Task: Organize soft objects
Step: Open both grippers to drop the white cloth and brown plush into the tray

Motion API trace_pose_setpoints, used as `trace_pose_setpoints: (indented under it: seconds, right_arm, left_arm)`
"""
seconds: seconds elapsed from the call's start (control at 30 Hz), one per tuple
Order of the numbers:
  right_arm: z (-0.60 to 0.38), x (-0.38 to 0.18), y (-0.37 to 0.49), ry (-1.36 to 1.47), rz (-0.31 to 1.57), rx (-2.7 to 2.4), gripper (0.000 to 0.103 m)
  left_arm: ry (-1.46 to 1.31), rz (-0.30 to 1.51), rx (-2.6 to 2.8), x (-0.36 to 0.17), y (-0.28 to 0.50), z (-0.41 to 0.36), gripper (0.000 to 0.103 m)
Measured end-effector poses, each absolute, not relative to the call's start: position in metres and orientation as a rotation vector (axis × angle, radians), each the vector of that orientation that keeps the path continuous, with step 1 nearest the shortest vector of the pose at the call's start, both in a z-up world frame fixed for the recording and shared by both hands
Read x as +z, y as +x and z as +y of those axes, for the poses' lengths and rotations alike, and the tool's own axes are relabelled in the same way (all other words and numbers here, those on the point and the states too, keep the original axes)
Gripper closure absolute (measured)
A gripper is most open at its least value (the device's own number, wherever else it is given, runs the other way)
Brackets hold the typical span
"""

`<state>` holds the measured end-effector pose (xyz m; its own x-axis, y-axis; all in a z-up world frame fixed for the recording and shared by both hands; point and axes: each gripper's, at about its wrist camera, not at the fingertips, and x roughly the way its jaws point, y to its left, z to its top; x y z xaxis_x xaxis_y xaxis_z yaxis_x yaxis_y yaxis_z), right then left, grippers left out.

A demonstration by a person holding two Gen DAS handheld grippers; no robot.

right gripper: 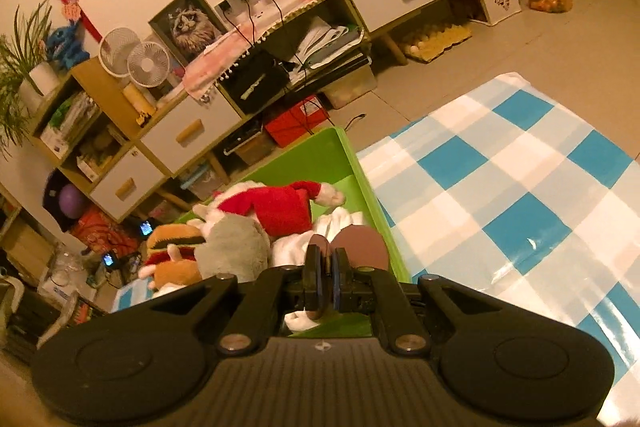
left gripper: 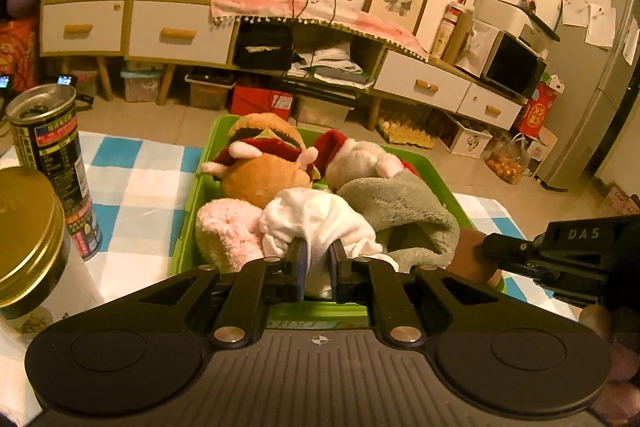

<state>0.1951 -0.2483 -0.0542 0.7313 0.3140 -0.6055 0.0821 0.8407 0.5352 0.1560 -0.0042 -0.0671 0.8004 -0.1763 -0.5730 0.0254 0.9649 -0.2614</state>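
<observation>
Jaws of our left gripper [left gripper: 318, 259] pinch the white cloth [left gripper: 316, 223] in the green bin [left gripper: 188, 227], while our right gripper [right gripper: 328, 269] clamps a brown flap [right gripper: 362, 243].

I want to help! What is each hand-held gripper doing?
Left hand-held gripper: closed on the white cloth.
Right hand-held gripper: closed on a thin brown piece.

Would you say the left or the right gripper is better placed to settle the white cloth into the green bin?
Left, probably: the left gripper already pinches the white cloth over the green bin; the right gripper holds something brown.
</observation>
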Motion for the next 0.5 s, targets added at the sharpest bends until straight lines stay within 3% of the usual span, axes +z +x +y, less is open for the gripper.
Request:
trace_pose_setpoints:
  seconds: [0.07, 0.17, 0.33, 0.5]
  right_arm:
    - [-0.253, -0.053, 0.195, 0.598, 0.755, 0.144, 0.093]
    - [-0.258, -0.052, 0.192, 0.62, 0.763, 0.134, 0.077]
    - [-0.267, -0.043, 0.187, 0.61, 0.755, 0.131, 0.067]
    - [-0.277, -0.035, 0.18, 0.618, 0.755, 0.136, 0.057]
  left_arm:
    - [-0.247, 0.629, -0.107, -0.063, 0.154, -0.003, 0.088]
    - [-0.236, 0.611, -0.112, -0.054, 0.149, -0.001, 0.074]
    - [-0.223, 0.598, -0.107, -0.044, 0.14, 0.004, 0.048]
    - [-0.212, 0.591, -0.094, -0.038, 0.131, 0.014, 0.029]
